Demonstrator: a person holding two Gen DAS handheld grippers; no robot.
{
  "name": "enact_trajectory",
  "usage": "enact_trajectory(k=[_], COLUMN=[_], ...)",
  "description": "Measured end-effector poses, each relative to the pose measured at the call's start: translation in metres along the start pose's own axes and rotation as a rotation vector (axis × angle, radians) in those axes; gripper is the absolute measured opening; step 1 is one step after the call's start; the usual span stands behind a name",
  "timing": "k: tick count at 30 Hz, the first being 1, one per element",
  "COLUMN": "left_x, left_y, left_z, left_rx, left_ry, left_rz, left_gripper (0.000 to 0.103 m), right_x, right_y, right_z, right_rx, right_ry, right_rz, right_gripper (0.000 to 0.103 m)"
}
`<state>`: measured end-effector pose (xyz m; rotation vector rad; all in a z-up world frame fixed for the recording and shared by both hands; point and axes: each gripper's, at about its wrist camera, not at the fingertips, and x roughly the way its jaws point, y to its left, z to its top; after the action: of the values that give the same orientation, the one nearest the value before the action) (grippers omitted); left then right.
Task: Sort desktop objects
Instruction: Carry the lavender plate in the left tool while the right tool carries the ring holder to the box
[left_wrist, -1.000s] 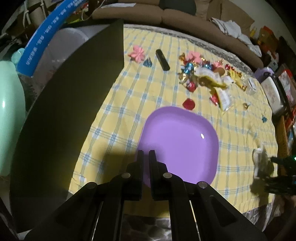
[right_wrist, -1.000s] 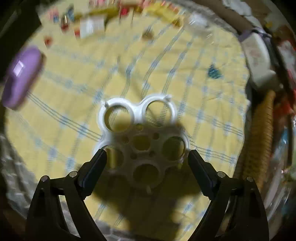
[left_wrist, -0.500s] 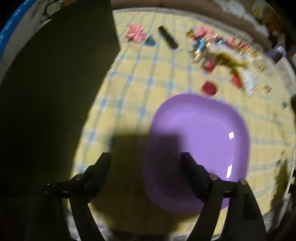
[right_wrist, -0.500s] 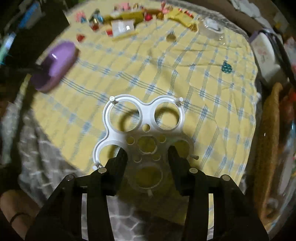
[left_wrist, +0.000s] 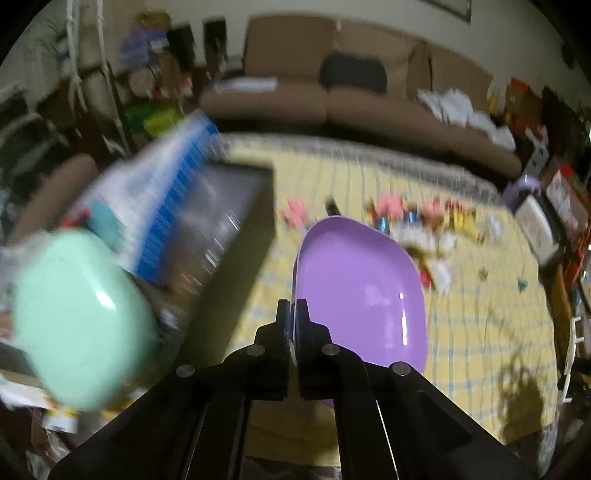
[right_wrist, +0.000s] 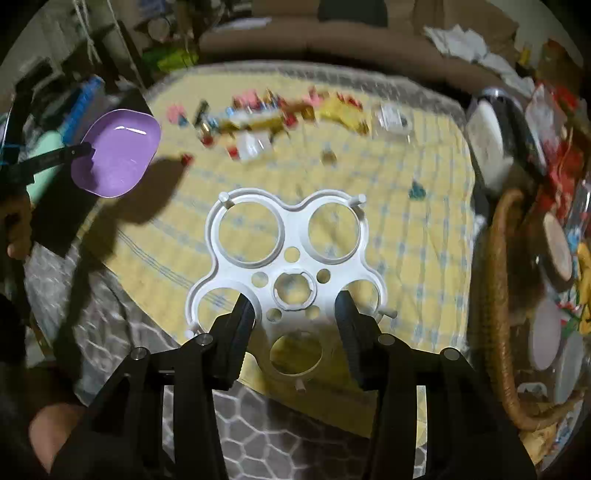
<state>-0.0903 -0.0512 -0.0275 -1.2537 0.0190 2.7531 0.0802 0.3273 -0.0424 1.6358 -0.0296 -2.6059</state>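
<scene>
My left gripper (left_wrist: 292, 314) is shut on the rim of a purple plate (left_wrist: 364, 284) and holds it tilted in the air above the yellow checked tablecloth (left_wrist: 480, 332). The plate also shows in the right wrist view (right_wrist: 116, 153), at the far left, held by the left gripper (right_wrist: 86, 149). My right gripper (right_wrist: 295, 308) is shut on a white plastic rack with round holes (right_wrist: 291, 258), lifted above the near table edge.
Several candies and wrappers (right_wrist: 266, 114) lie along the far side of the table. A black box (left_wrist: 221, 229), a blue-and-white pack (left_wrist: 173, 199) and a mint-green object (left_wrist: 74, 317) stand at the left. A wicker basket (right_wrist: 498, 295) and bottles stand at the right. A brown sofa (left_wrist: 351, 92) is behind.
My left gripper opened, then shut on the plate's rim and lifted it off the table. My right gripper closed on the white rack and raised it.
</scene>
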Motion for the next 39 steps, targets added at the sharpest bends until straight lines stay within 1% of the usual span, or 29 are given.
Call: enact_trajectory(k=[3, 5, 8, 10, 13, 16, 18, 20, 24, 27, 28, 30, 34, 36, 39], left_x=[-0.033, -0.056, -0.085, -0.1, -0.126, -0.146, -0.156, -0.166, -0.183, -0.19, -0.191, -0.19, -0.183, -0.179, -0.175], left_y=[0.017, 0.03, 0.048, 0.059, 0.077, 0.093, 0.099, 0.106, 0.119, 0.126, 0.131, 0.143, 0.171, 0.182, 0.201], left_z=[0.018, 0.026, 0.036, 0.039, 0.041, 0.042, 0.04, 0.039, 0.036, 0.032, 0.031, 0.029, 0.021, 0.017, 0.011], left_rx=[0.007, -0.006, -0.028, -0.04, -0.082, -0.109, -0.122, -0.136, -0.156, -0.162, -0.166, -0.18, -0.223, -0.242, -0.284], left_ry=[-0.087, -0.138, -0.196, -0.215, -0.252, -0.285, -0.303, -0.325, -0.355, -0.363, -0.363, -0.354, -0.329, -0.314, -0.301], left_rz=[0.05, 0.078, 0.121, 0.132, 0.128, 0.147, 0.162, 0.179, 0.218, 0.252, 0.267, 0.299, 0.361, 0.373, 0.384], left_gripper=[0.001, 0.001, 0.001, 0.001, 0.002, 0.002, 0.002, 0.002, 0.002, 0.002, 0.002, 0.002, 0.002, 0.002, 0.002], right_x=[-0.016, -0.027, -0.042, -0.053, -0.071, -0.092, -0.109, -0.126, -0.158, -0.17, -0.173, -0.176, -0.175, -0.17, -0.152], right_y=[0.011, 0.019, 0.032, 0.043, 0.062, 0.091, 0.111, 0.134, 0.18, 0.211, 0.224, 0.25, 0.291, 0.306, 0.326], right_z=[0.013, 0.021, 0.036, 0.047, 0.066, 0.088, 0.1, 0.11, 0.132, 0.147, 0.155, 0.167, 0.196, 0.208, 0.218], right_rx=[-0.011, -0.025, -0.041, -0.049, -0.068, -0.109, -0.139, -0.161, -0.184, -0.184, -0.182, -0.182, -0.153, -0.135, -0.113], right_ry=[-0.056, -0.077, -0.113, -0.145, -0.201, -0.266, -0.313, -0.364, -0.469, -0.515, -0.527, -0.552, -0.579, -0.582, -0.576], right_rz=[-0.007, -0.009, -0.003, -0.003, 0.016, 0.038, 0.064, 0.111, 0.185, 0.251, 0.263, 0.259, 0.359, 0.399, 0.429], right_gripper=[0.042, 0.042, 0.042, 0.042, 0.042, 0.042, 0.042, 0.042, 0.042, 0.042, 0.042, 0.042, 0.042, 0.042, 0.042])
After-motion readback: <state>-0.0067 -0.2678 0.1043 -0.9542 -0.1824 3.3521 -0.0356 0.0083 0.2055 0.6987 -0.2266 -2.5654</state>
